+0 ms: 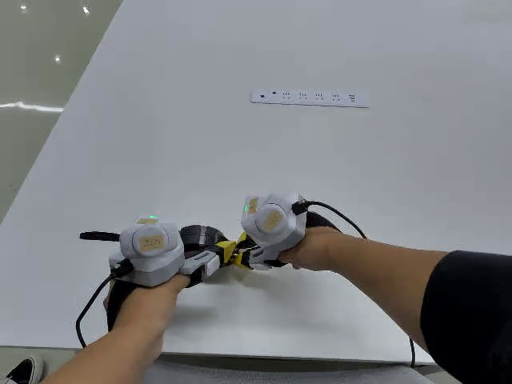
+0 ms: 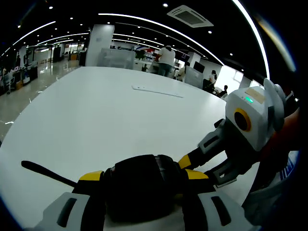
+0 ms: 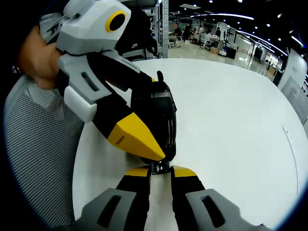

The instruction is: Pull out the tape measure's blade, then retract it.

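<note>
A black round tape measure (image 1: pixel 203 235) sits just above the white table (image 1: pixel 264 152) near its front edge. My left gripper (image 1: pixel 214 246) is shut on it. In the left gripper view its body (image 2: pixel 142 187) fills the gap between my yellow-tipped jaws (image 2: pixel 144 175). My right gripper (image 1: pixel 240 256) meets it from the right, and its white housing (image 2: pixel 248 122) comes into the left gripper view. In the right gripper view my right gripper (image 3: pixel 160 172) is shut on the small metal blade tip (image 3: pixel 159 166) at the case (image 3: pixel 156 113). Hardly any blade is out.
A white power strip (image 1: pixel 310 98) lies further back on the table. The tape measure's black strap (image 1: pixel 99 236) trails left. The table's front edge (image 1: pixel 240 348) is close under my hands. People stand far behind the table (image 2: pixel 166 57).
</note>
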A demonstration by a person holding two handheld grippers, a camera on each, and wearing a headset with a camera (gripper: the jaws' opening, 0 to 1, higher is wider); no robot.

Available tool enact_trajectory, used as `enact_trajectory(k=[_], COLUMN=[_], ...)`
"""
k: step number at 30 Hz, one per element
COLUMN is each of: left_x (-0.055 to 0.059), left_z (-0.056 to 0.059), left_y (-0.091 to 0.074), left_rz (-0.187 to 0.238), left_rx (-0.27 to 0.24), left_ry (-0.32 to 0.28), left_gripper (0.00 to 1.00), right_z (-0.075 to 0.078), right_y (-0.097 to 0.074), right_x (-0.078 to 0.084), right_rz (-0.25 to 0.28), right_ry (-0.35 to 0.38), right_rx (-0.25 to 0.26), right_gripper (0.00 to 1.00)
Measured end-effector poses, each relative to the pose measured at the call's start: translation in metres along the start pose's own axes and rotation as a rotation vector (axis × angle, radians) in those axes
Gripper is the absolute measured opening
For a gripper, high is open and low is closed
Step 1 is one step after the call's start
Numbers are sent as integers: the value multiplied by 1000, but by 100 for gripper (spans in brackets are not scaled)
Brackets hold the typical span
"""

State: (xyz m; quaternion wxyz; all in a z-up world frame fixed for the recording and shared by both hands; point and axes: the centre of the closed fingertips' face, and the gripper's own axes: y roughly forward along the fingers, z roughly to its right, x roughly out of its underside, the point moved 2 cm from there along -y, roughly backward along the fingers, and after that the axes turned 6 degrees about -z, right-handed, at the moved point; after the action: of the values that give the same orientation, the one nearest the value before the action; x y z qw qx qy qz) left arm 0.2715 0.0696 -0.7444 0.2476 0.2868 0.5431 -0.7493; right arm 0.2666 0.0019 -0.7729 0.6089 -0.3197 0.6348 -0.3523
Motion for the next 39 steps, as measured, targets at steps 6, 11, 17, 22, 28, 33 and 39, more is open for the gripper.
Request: enact_trajectory(k=[6,11,17,22,28,33,39], left_x=[-5,-18,-28,-25,-11,-11,-3], left_z=[0,0,-12,-9,-5,-14,-15], left_y=[-2,-8,-16,-21,-28,-40,-53], left_rz=[-26,-18,-2,6,-24,12,-6], left_rx=[24,58,53,133,217,233,267], left_ry=[20,70,99,112,209,248,386], left_gripper=[60,61,79,100,100,100,100], right_z=[-1,-7,-12,-16,-20,-24,-26], right_y=[-8,-15,-25,-36,-55,-72,-94], right_x=[5,6,15,25,43,60,72], right_rz=[6,17,25,42,74,89,141], right_ry=[33,31,48,72,114,141,198], right_rx=[10,17,23,39,59,94,140], right_gripper=[15,19,24,27,30,31,36])
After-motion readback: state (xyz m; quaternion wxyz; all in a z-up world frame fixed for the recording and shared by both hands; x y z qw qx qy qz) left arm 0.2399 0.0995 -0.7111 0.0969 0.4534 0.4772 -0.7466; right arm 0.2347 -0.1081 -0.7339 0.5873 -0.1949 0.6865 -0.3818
